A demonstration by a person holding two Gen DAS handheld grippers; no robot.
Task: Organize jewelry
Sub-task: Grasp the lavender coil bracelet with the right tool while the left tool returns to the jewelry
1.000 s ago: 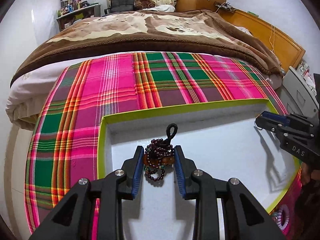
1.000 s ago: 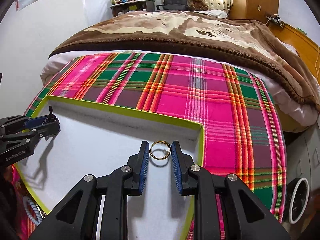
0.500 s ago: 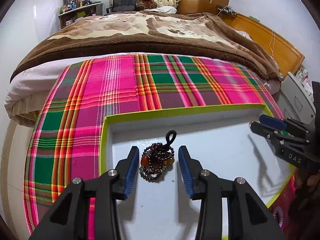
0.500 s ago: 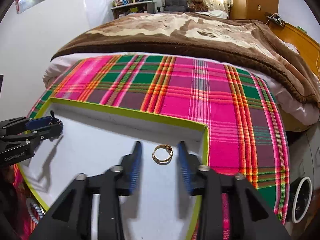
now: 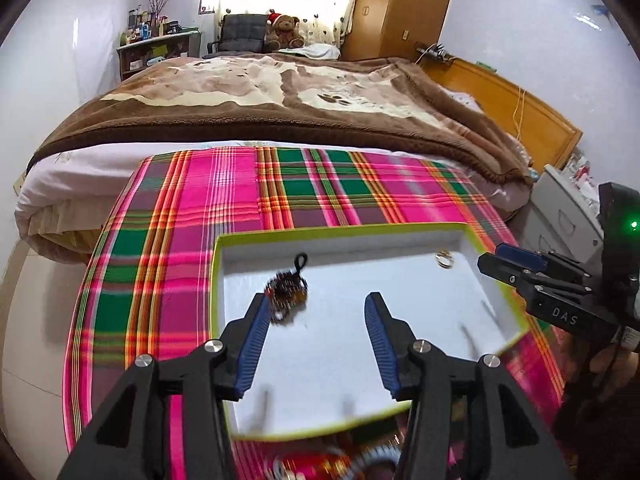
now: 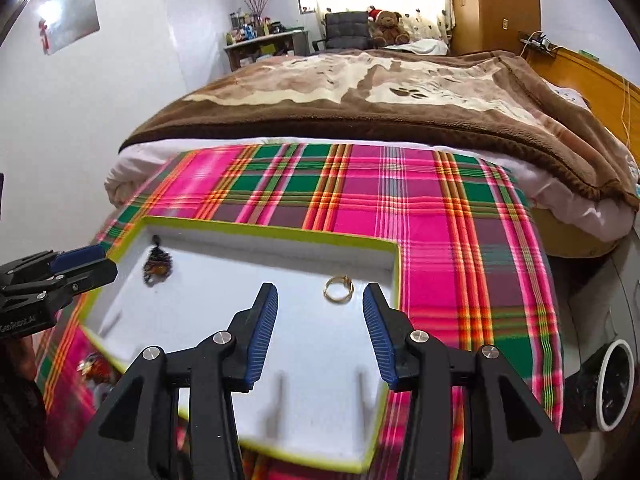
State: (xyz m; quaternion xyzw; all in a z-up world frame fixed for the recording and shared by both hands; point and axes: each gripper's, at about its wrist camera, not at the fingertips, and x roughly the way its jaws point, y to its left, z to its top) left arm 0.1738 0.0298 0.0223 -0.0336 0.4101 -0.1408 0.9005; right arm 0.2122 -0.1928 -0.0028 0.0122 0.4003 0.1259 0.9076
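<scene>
A white tray with a lime-green rim (image 5: 280, 237) (image 6: 260, 228) lies on a pink and green plaid cloth. A dark beaded bracelet (image 5: 287, 290) (image 6: 157, 265) with a black loop lies in the tray's far left part. A gold ring (image 6: 338, 289) (image 5: 444, 259) lies near the tray's far right corner. My left gripper (image 5: 316, 316) is open and empty, raised above the tray with the bracelet by its left finger. My right gripper (image 6: 320, 308) is open and empty, raised with the ring lying between its fingertips' line of sight.
The plaid cloth (image 6: 440, 220) covers the foot of a bed with a brown blanket (image 5: 280, 112). More jewelry lies blurred on the cloth near the tray's near edge (image 5: 360, 460) (image 6: 92, 364). A grey cabinet (image 5: 560, 208) stands to the right.
Both grippers opened wider and pulled back and up from the tray. The bracelet and the ring were let go and now lie in the tray.
</scene>
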